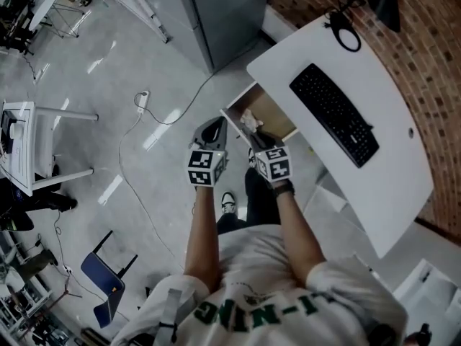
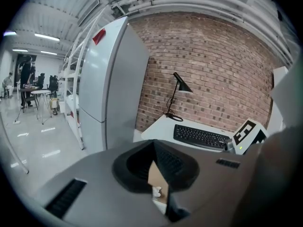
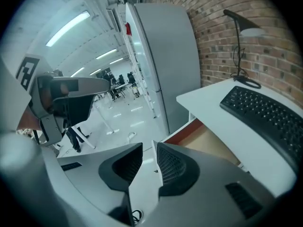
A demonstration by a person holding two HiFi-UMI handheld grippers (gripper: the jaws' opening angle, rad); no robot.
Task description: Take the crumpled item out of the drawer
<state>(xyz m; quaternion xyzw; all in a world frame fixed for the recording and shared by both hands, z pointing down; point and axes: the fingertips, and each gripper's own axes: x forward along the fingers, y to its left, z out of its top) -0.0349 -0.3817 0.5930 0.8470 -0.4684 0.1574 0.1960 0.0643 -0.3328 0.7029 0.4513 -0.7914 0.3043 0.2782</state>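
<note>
As the person leans over the white worktop (image 1: pixel 392 186), the head view shows the drawer (image 1: pixel 277 112) pulled open under its edge. The crumpled item (image 1: pixel 249 120), white, lies inside the drawer. The right gripper (image 1: pixel 261 141) hangs just beside it. The left gripper (image 1: pixel 214 127) is off the drawer's front corner, above the floor (image 1: pixel 144 186). A keyboard (image 1: pixel 335 114) sits on the worktop.

In the left gripper view the jaws are pressed together at the tips, with nothing I can make out clamped between them. A brown sliver with a white scrap shows below.

In the right gripper view the jaws stand a narrow slit apart and empty. Floor shows between them, and the drawer's wooden bottom is to their right.
</note>
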